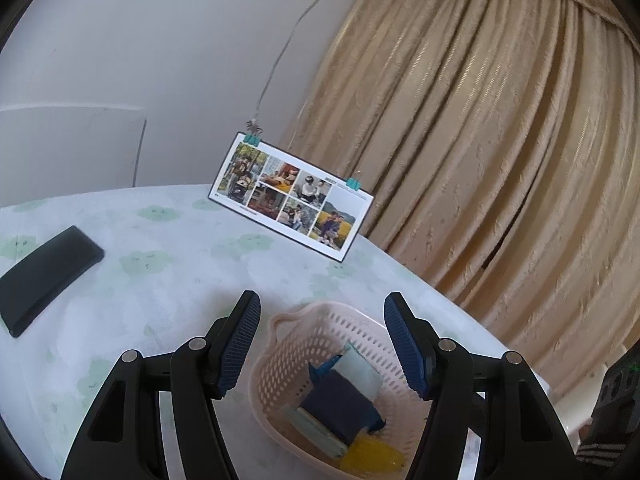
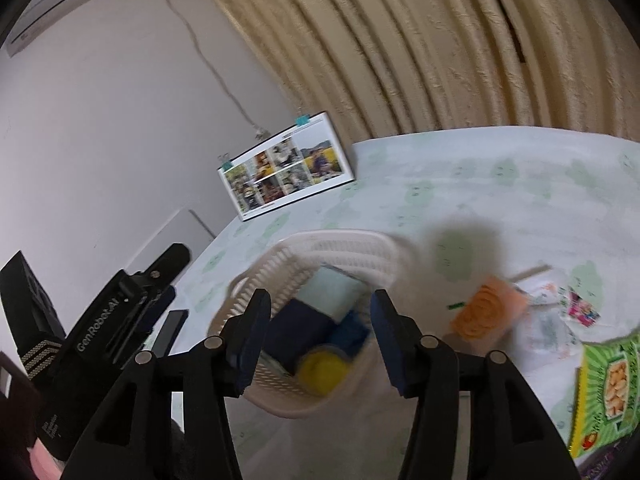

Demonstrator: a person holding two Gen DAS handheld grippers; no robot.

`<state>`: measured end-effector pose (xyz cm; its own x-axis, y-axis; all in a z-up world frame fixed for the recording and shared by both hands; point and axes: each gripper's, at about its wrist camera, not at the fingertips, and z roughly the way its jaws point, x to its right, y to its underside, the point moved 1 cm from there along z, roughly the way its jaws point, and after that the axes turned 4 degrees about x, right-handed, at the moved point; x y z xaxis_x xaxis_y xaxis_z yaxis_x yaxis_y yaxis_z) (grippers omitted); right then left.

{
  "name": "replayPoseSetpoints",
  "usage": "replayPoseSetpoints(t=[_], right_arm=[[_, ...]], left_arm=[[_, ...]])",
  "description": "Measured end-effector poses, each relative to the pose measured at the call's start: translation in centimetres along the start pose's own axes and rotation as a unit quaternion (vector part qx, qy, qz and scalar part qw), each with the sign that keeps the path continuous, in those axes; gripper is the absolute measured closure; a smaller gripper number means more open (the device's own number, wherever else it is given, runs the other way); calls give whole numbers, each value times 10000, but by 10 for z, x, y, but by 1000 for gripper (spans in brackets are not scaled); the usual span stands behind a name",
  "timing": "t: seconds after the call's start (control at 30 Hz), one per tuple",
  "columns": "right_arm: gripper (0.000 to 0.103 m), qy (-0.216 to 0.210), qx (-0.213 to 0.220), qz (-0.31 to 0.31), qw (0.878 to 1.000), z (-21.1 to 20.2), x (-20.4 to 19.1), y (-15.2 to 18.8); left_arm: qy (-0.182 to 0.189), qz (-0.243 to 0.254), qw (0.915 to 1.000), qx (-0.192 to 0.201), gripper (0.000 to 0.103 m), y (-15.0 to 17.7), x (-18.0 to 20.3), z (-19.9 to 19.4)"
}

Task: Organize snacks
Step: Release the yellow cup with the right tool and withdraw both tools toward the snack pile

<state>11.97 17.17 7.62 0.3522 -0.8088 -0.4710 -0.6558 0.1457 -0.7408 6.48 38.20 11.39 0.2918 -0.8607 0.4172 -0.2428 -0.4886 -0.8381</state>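
Both spread and empty, left claw and right claw over basket; risk of knocking orange packet off bench edge.

On the worktop a basket holds several snack packs (piled together). Behind it a photo card leans at the wall. Right of the basket, apparently loose, lie more packets and a box.
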Motion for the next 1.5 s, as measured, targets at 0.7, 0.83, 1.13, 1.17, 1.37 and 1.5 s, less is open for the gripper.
replayPoseSetpoints(t=[0.7,0.83,1.13,1.17,1.37,1.5], right_arm=[[50,1454,361,624,9867,-75,117,7],[45,1691,387,837,9813,-94,141,13],[39,1960,221,1109,9741,-111,171,28],[39,1963,210,1079,9744,-112,170,29],[39,2078,150,783,9749,-124,162,39],[39,2185,104,933,9713,-131,171,46]], left_arm=[[874,1021,9901,-402,38,35,67,-8],[1028,1312,9849,-462,38,46,83,-11],[1416,1775,9708,-773,38,72,112,-12],[1467,1799,9692,-823,38,74,114,-12],[1643,1821,9632,-1102,38,85,120,-8],[1869,1932,9550,-1257,38,96,130,-10]])
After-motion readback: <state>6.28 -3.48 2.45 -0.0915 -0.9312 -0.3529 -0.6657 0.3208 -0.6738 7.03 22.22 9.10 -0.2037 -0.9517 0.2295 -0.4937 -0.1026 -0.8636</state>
